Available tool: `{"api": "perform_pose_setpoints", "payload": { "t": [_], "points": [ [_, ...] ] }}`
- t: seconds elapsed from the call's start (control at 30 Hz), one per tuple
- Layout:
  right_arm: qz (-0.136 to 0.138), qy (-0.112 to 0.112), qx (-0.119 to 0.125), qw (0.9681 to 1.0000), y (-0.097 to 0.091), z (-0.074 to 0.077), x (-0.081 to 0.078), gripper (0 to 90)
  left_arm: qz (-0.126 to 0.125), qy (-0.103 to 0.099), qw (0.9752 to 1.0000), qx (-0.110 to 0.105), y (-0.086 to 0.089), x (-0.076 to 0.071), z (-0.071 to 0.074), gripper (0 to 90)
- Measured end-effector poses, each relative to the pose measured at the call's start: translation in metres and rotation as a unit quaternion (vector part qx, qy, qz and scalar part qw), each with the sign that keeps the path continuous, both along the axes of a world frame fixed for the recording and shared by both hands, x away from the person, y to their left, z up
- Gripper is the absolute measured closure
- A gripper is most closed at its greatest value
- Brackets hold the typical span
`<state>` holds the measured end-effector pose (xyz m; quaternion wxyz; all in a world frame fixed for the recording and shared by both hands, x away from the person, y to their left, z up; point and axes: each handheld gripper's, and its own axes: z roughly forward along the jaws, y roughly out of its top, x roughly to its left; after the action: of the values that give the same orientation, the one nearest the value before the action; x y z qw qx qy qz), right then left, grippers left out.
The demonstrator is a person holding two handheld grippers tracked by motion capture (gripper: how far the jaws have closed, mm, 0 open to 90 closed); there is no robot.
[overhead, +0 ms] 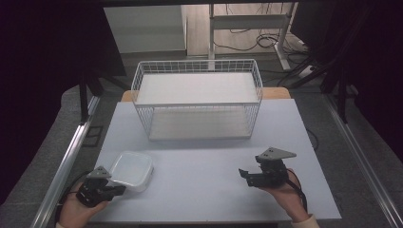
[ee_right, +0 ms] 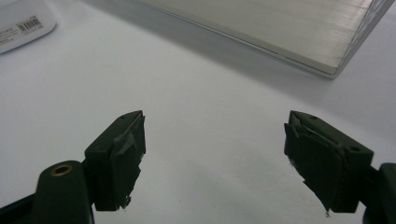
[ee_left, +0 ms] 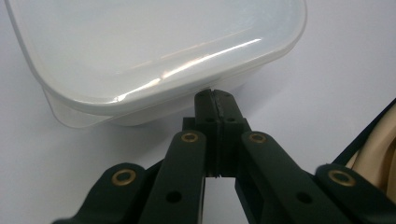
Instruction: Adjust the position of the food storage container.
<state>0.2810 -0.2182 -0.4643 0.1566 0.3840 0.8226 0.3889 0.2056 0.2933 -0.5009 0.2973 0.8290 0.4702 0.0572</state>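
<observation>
My left tool [ee_left: 215, 99], jaws pressed together on nothing, points at the near side of a white lidded container [ee_left: 154, 51], its tips just under the lid's rim, probably to nudge or lift it. The container sits at the bench's [overhead: 199, 190] near left. My right tool [overhead: 248, 175] rests spread wide and empty, well apart. Beyond both, a white wire basket [overhead: 197, 97] stands open-topped; nothing blocks the way there.

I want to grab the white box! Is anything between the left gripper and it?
Nothing visible. The left gripper, jaws shut, points straight at the box, its tips right at the rim.
</observation>
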Motion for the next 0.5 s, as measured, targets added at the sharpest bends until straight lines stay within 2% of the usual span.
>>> {"api": "perform_pose_setpoints", "payload": {
  "t": [0.17,0.2,0.23,0.27,0.3,0.33,0.37,0.5],
  "points": [
    [-0.003,-0.001,-0.001,1.0000,-0.002,0.000,0.000,20.4,0.004,-0.015,0.9998,-0.009,0.007,-0.007,0.009,90.0],
    [-0.004,-0.001,-0.001,1.0000,-0.002,0.000,0.000,20.4,0.008,-0.021,0.9997,-0.013,0.011,-0.009,0.014,90.0],
    [-0.004,-0.003,-0.001,1.0000,-0.003,0.001,0.000,20.5,0.022,-0.035,0.9988,-0.024,0.020,-0.011,0.022,90.0],
    [-0.004,-0.003,-0.001,1.0000,-0.003,0.001,0.000,20.5,0.022,-0.035,0.9988,-0.024,0.020,-0.011,0.022,90.0],
    [-0.004,-0.003,-0.001,1.0000,-0.003,0.001,0.000,20.5,0.033,-0.043,0.9982,-0.028,0.025,-0.011,0.026,90.0],
    [-0.006,-0.003,0.001,1.0000,-0.003,0.001,0.000,20.5,0.045,-0.049,0.9973,-0.030,0.030,-0.010,0.030,90.0],
    [-0.006,-0.003,0.000,1.0000,-0.003,0.001,0.000,20.5,0.063,-0.060,0.9954,-0.040,0.039,-0.004,0.036,90.0],
    [-0.005,-0.003,-0.003,1.0000,-0.003,0.000,0.000,20.5,0.080,-0.059,0.9943,-0.039,0.048,0.011,0.036,90.0]
  ]
}}
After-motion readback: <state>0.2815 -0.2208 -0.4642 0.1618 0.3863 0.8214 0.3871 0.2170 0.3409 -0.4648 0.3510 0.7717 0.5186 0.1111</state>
